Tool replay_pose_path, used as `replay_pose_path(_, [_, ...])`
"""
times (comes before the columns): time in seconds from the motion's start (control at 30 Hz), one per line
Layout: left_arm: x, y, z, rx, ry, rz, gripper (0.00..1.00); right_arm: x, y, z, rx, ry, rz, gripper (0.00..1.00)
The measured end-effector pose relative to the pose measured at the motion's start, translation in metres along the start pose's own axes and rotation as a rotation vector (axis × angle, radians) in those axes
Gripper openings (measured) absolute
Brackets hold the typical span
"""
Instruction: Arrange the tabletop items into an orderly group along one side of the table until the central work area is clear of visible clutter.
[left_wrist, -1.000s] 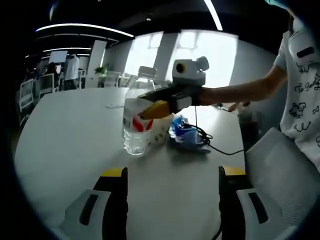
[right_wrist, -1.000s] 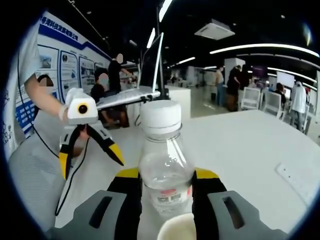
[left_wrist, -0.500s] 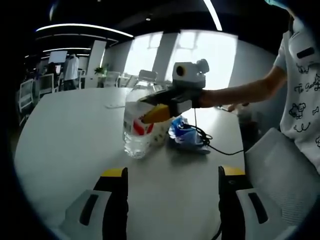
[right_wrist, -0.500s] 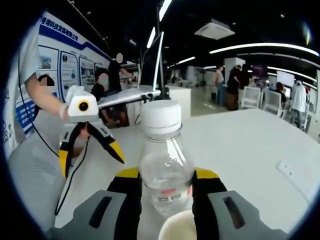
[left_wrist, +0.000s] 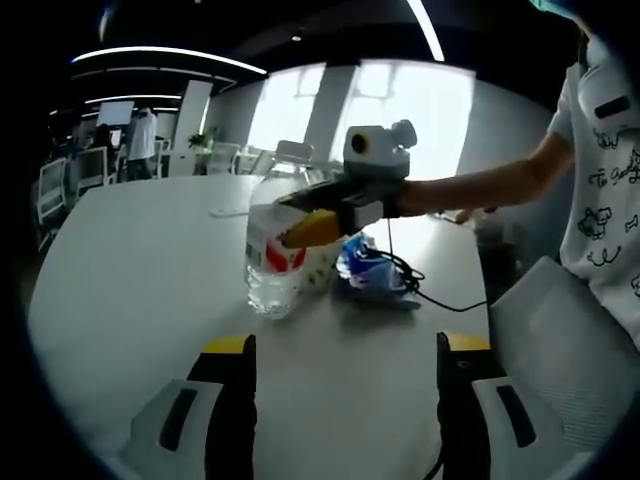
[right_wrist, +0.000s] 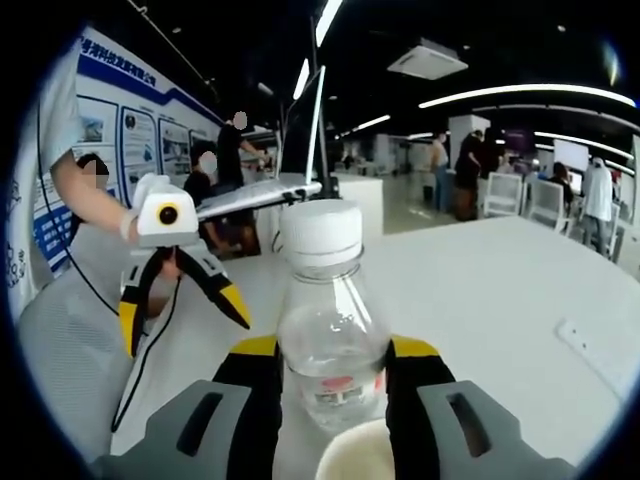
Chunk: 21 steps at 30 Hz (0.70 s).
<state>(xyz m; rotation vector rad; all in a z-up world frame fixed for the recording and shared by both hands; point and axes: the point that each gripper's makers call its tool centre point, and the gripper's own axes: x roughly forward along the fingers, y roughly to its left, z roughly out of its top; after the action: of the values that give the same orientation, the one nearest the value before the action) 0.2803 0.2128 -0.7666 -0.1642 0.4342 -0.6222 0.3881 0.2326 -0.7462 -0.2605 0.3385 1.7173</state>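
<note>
A clear water bottle (left_wrist: 270, 262) with a red and white label and a white cap stands on the white table (left_wrist: 140, 260). My right gripper (left_wrist: 312, 216) reaches in from the right, its yellow-tipped jaws shut on the bottle's upper body. In the right gripper view the bottle (right_wrist: 331, 330) fills the gap between the jaws of my right gripper (right_wrist: 333, 352). My left gripper (left_wrist: 345, 385) hovers open over the near table edge, holding nothing. In the right gripper view it is my left gripper (right_wrist: 183, 320), jaws spread, at the left.
A white cup (left_wrist: 320, 264) and a crumpled blue wrapper (left_wrist: 368, 272) lie just behind the bottle, with a black cable (left_wrist: 425, 288) trailing off. The cup's rim (right_wrist: 355, 455) sits below the bottle. A flat white strip (right_wrist: 598, 348) lies further along the table. A white chair (left_wrist: 560, 330) stands beside the person.
The right gripper and the bottle have dipped very slightly. The left gripper has stayed where it was.
</note>
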Motion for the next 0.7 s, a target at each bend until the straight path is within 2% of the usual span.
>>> replay_pose_path(0.23, [0.000,-0.002,0.001,0.001,0.000,0.000,0.70,-0.001,0.003,0.002,0.030,-0.018,0.006,0.41])
replay_pose_path(0.27, [0.000,-0.002,0.001,0.000,-0.002,0.000,0.70,-0.002,0.001,0.002,0.018,-0.010,-0.011,0.41])
replay_pose_path(0.33, [0.000,-0.002,0.002,0.001,-0.002,0.002,0.70,-0.003,0.003,0.007,0.015,-0.032,0.002,0.41])
replay_pose_path(0.37, [0.000,-0.002,0.002,0.001,-0.004,0.001,0.70,-0.003,0.003,0.005,0.029,-0.015,-0.004,0.41])
replay_pose_path(0.43, [0.000,-0.002,0.003,0.000,-0.005,0.001,0.70,-0.003,0.002,0.007,0.007,-0.022,-0.010,0.42])
replay_pose_path(0.53, [0.002,-0.003,0.006,0.002,-0.011,0.000,0.70,-0.006,0.001,0.005,0.025,-0.014,-0.019,0.43])
replay_pose_path(0.7, [0.003,-0.007,0.009,0.008,-0.011,-0.006,0.70,-0.019,0.005,0.005,0.026,-0.005,-0.023,0.47])
